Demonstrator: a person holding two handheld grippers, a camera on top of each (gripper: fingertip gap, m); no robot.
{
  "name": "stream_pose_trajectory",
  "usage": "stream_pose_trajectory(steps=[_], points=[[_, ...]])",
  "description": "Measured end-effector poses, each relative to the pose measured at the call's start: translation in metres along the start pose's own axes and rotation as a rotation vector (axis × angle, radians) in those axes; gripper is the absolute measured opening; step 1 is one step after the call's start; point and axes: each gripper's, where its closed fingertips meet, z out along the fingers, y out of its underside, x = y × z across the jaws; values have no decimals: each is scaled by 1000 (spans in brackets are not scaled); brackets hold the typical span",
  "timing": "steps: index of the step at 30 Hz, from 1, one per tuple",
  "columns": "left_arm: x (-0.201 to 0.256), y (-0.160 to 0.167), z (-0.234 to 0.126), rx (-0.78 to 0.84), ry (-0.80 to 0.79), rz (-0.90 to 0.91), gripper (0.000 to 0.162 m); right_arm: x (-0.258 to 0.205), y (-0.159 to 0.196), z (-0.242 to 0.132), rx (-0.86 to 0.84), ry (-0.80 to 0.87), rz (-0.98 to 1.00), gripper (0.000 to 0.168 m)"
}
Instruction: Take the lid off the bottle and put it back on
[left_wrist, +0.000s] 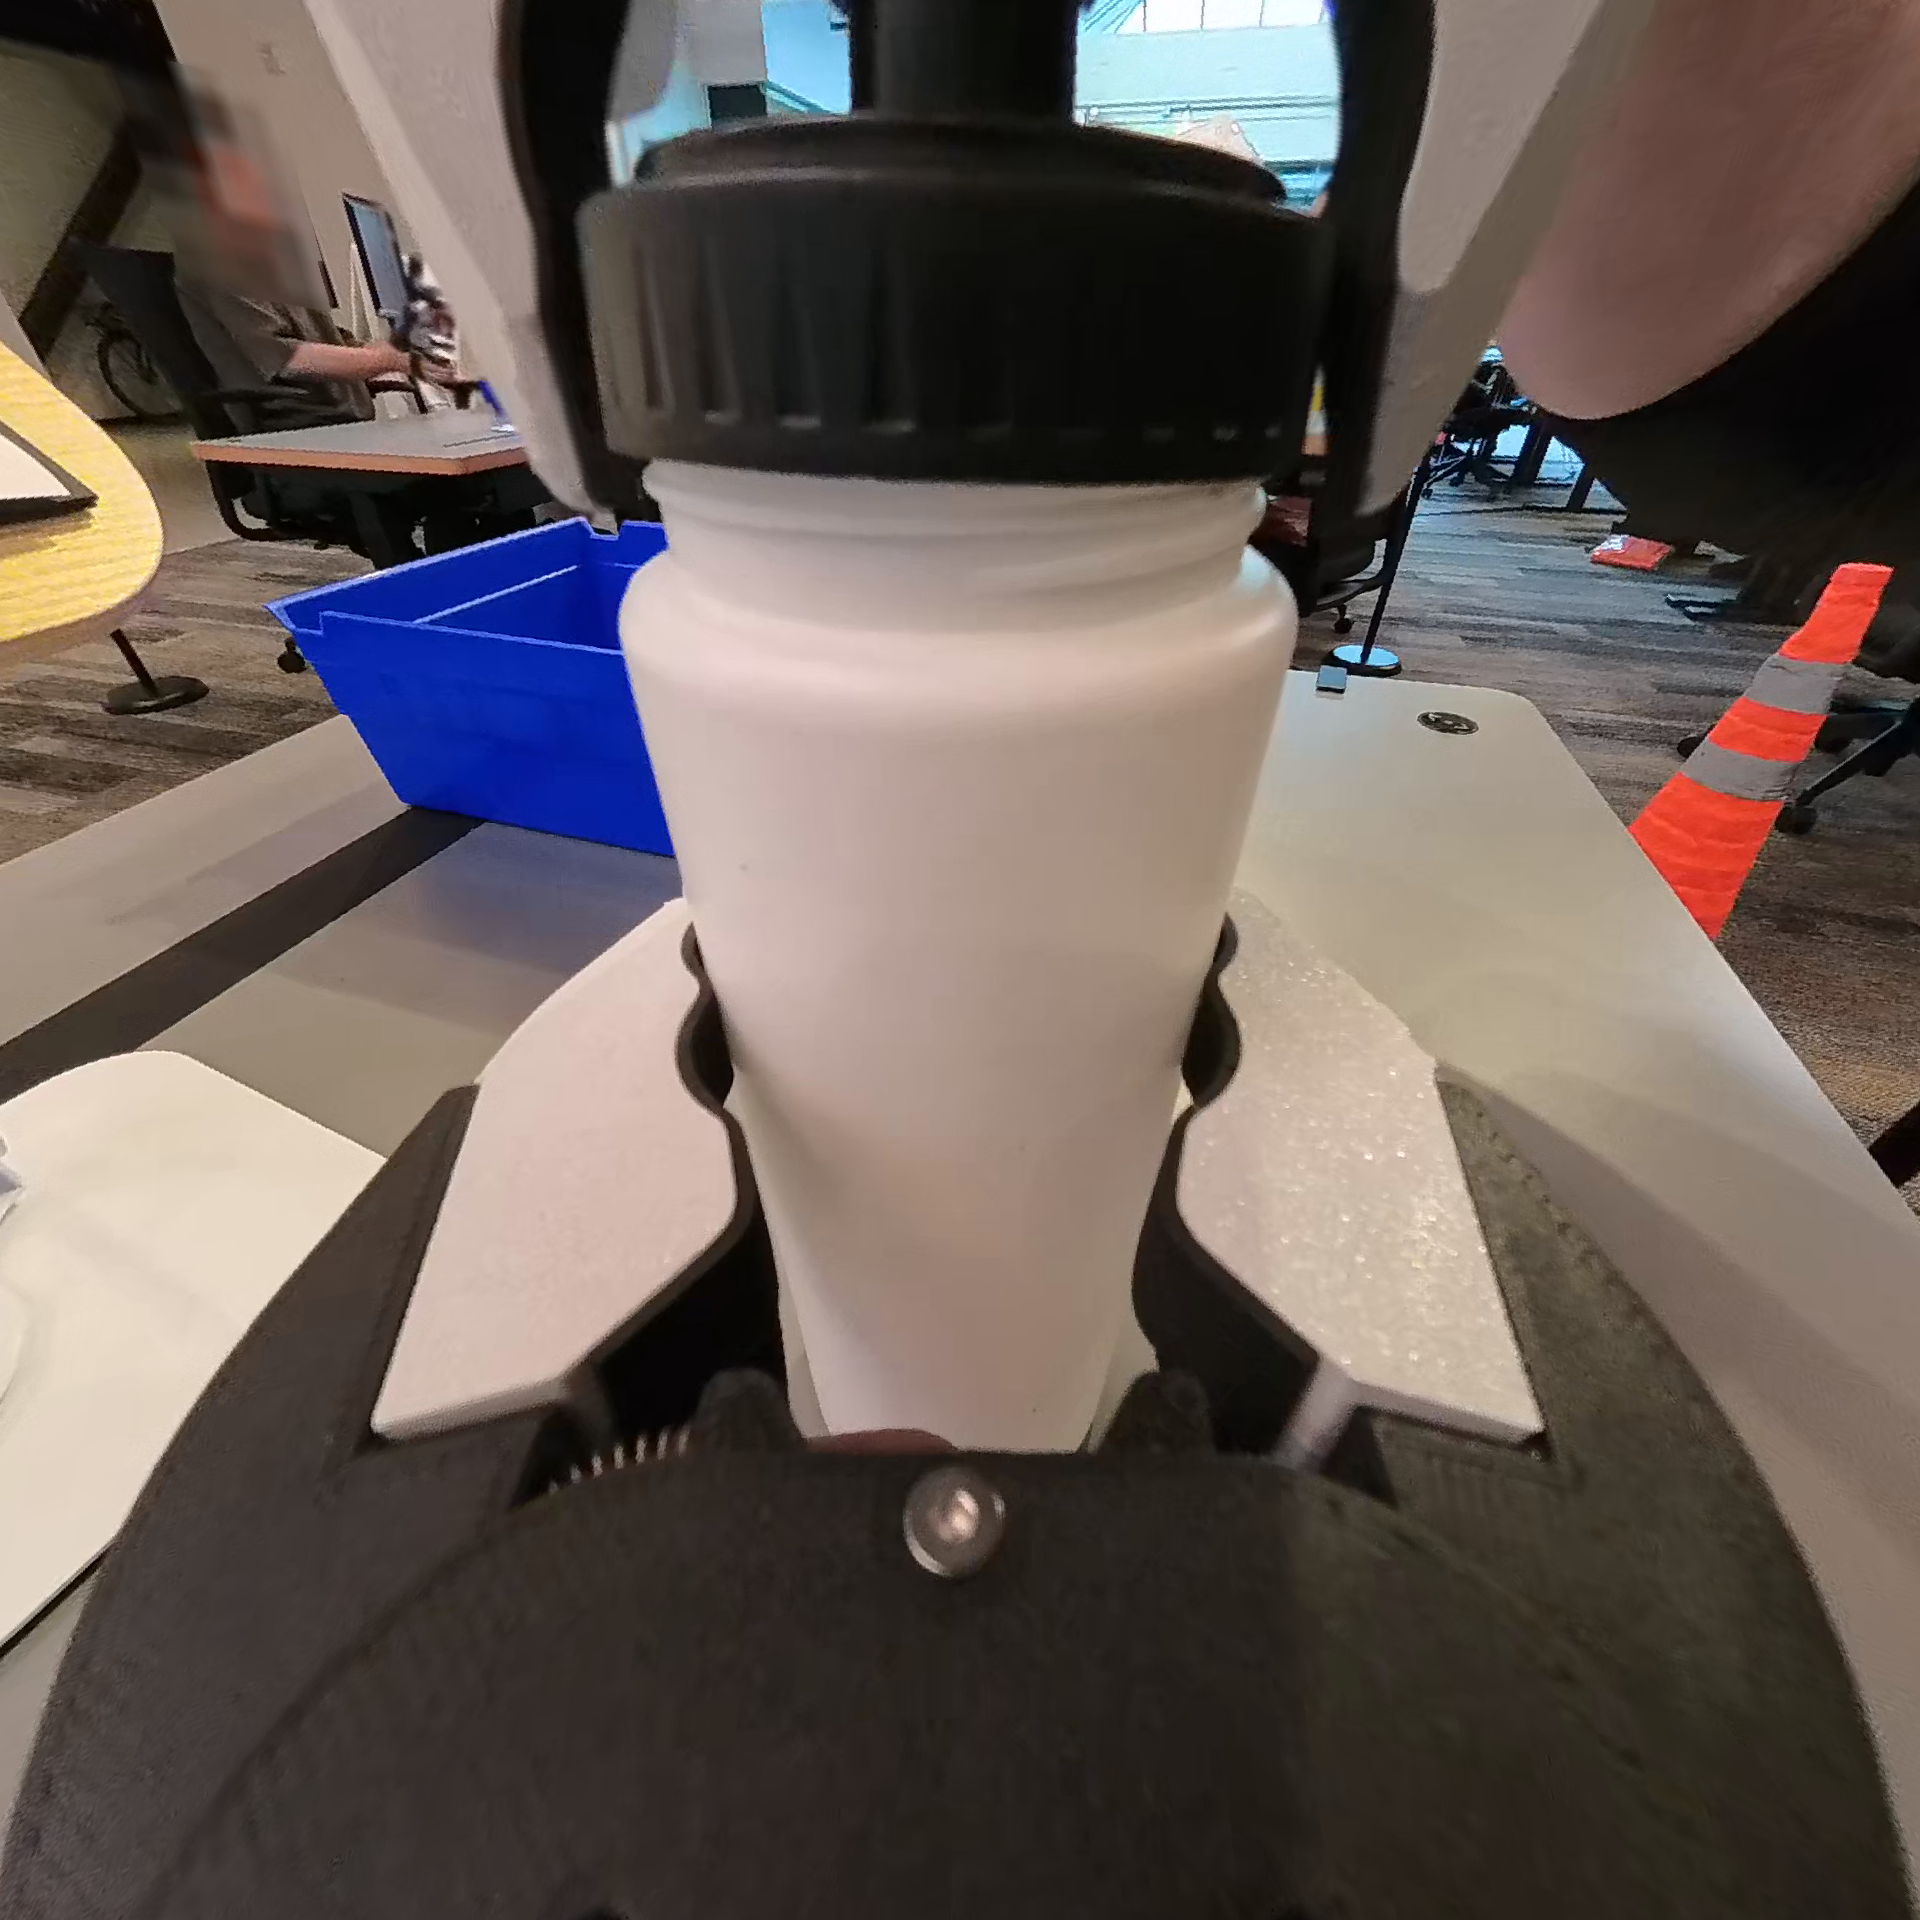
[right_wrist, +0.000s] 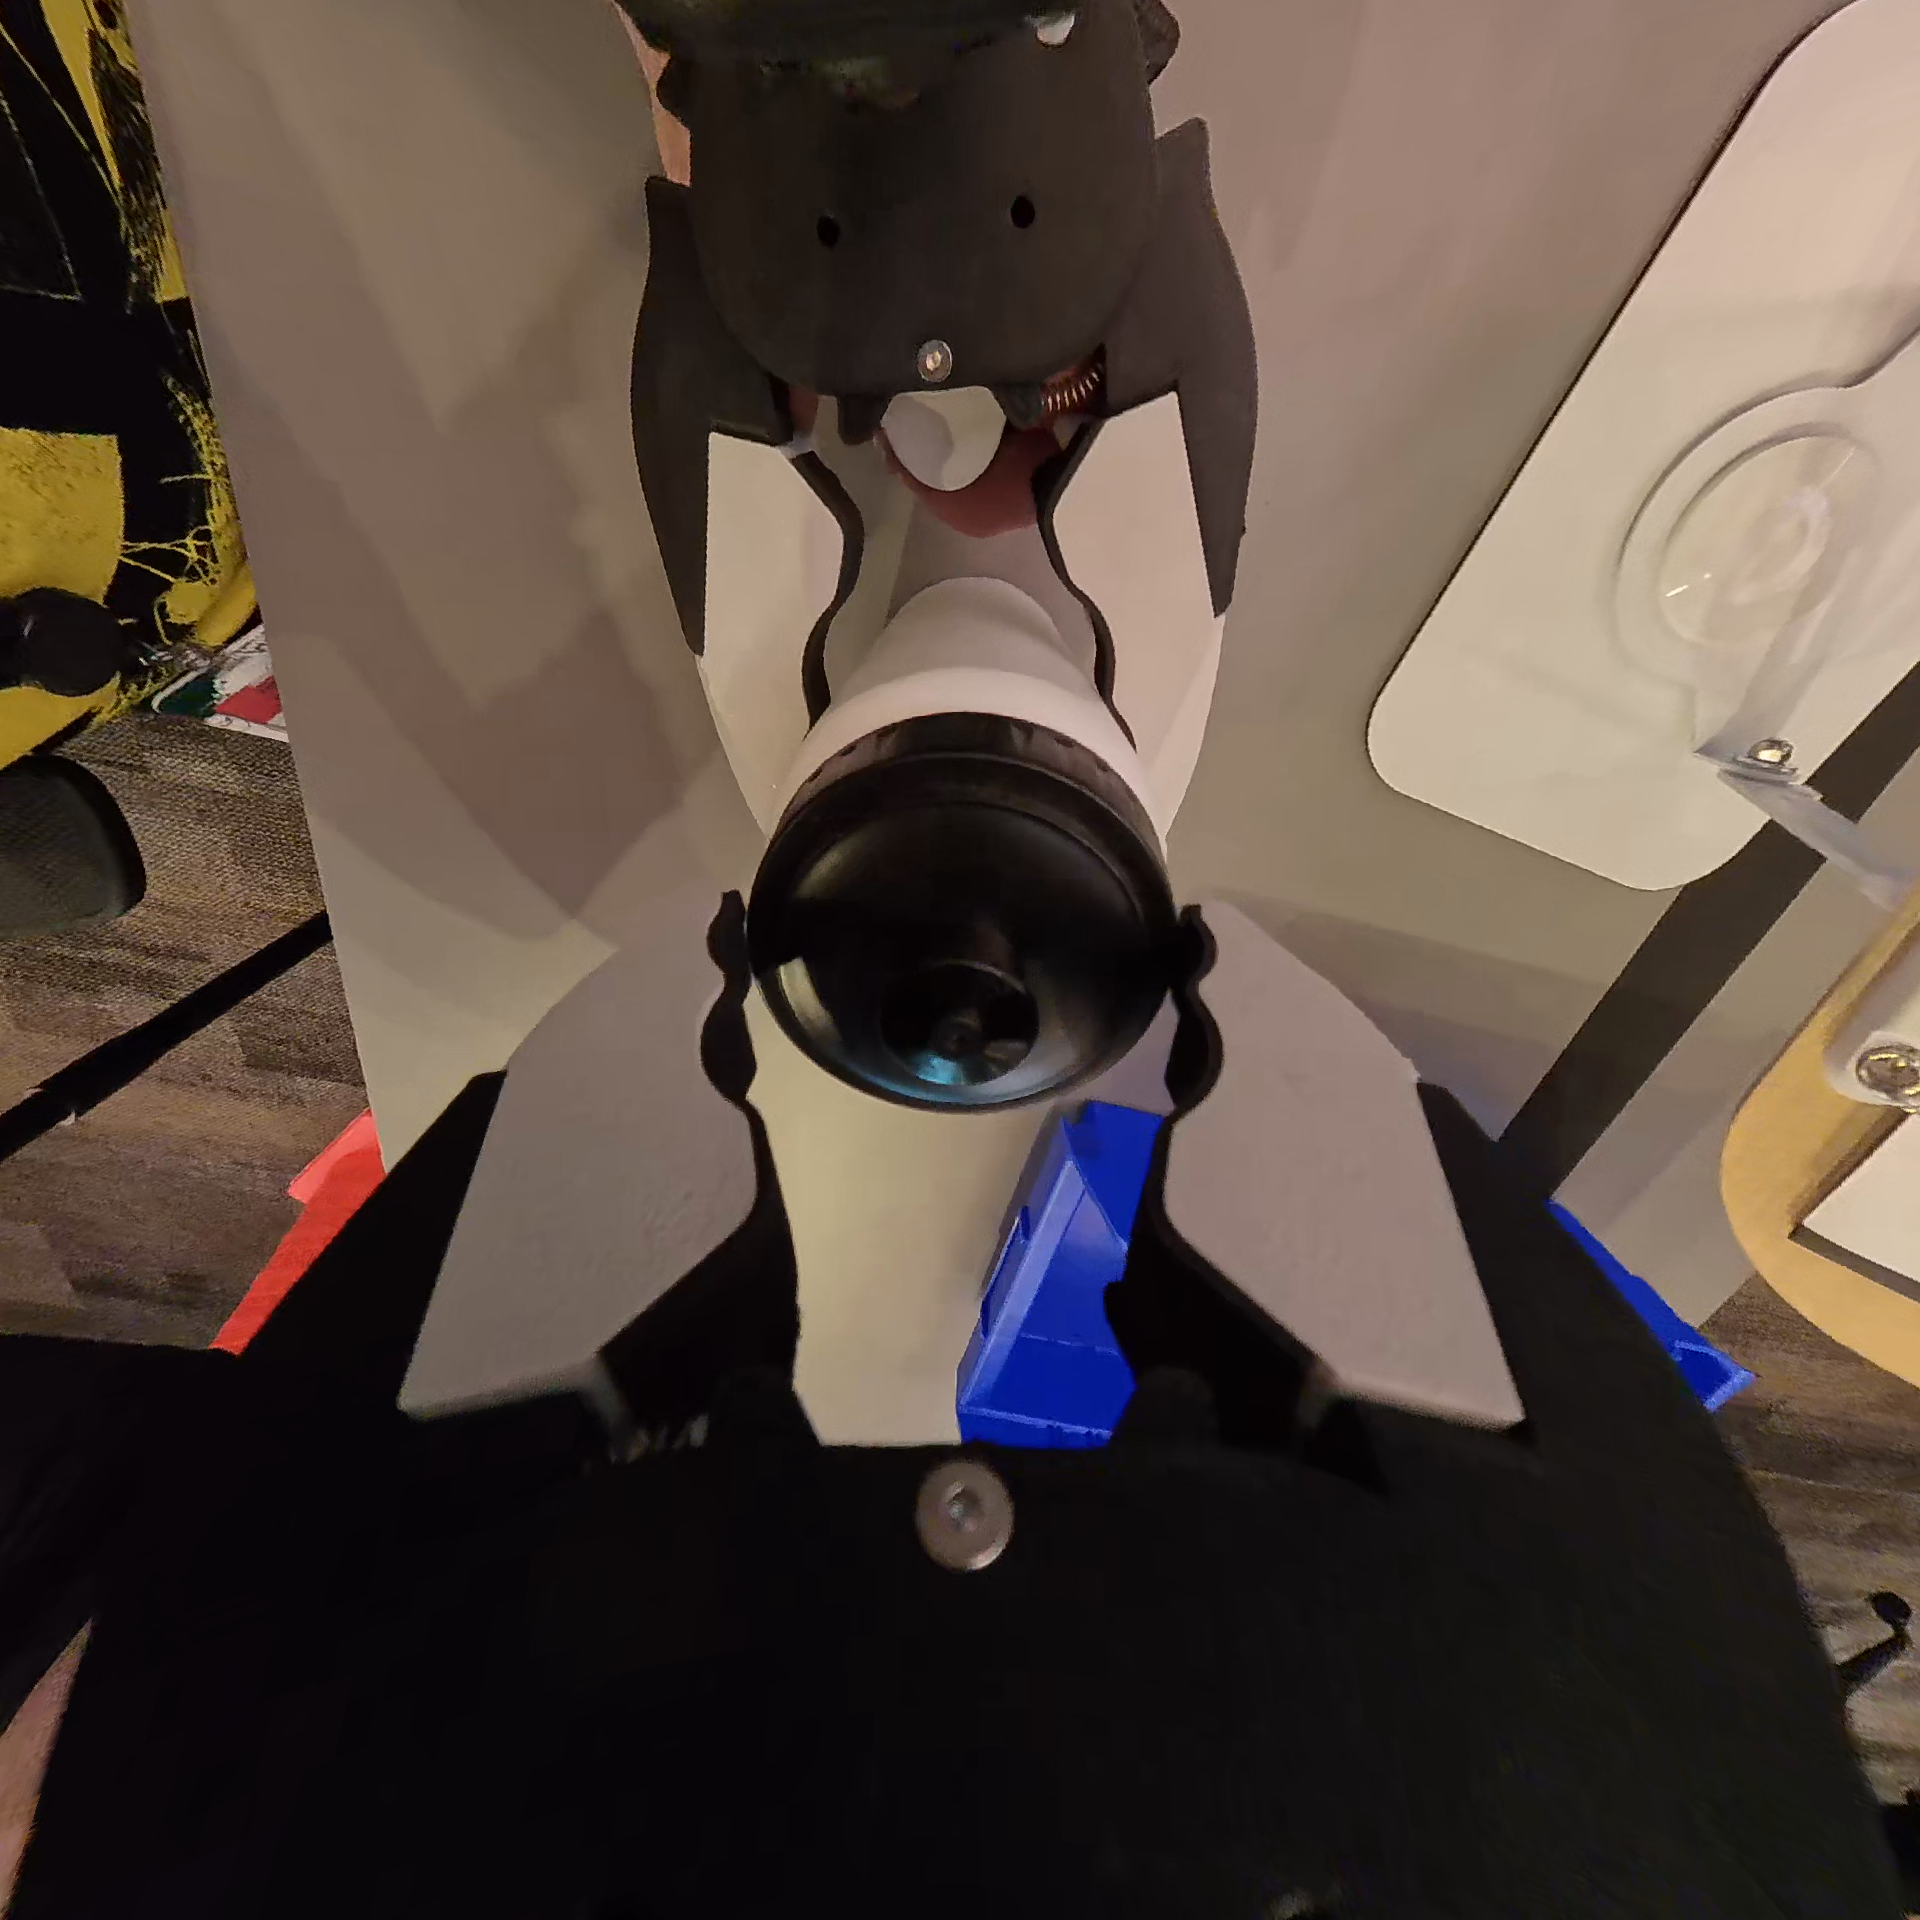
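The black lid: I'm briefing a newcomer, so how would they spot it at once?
Find the grey table, then the white bottle held above it by the left gripper. The black lid caps it, ribbed, between the right gripper fingers.

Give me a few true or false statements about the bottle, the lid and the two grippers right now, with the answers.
1. The left gripper is shut on the white bottle. True.
2. The black lid lies on the table. False: it sits on the bottle's neck, with the right gripper closed around it.
3. The bottle is lying flat on the table. False: it is held upright in the left gripper.
4. A blue bin stands beyond the bottle. True.
5. Threads show on the neck just below the lid. True.
6. The traffic cone is green. False: it is orange with grey bands.
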Motion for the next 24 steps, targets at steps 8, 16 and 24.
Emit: stream_pose_trajectory(steps=[8, 16, 24], points=[[1, 0, 0, 1, 5, 1, 87, -1, -2, -7, 15, -18, -27, 73], [5, 0, 1, 0, 26, 4, 86, -3, 2, -8, -134, -4, -200, 73], [6, 0, 0, 4, 42, 2, 86, -3, 3, -8, -229, 26, -334, 72]])
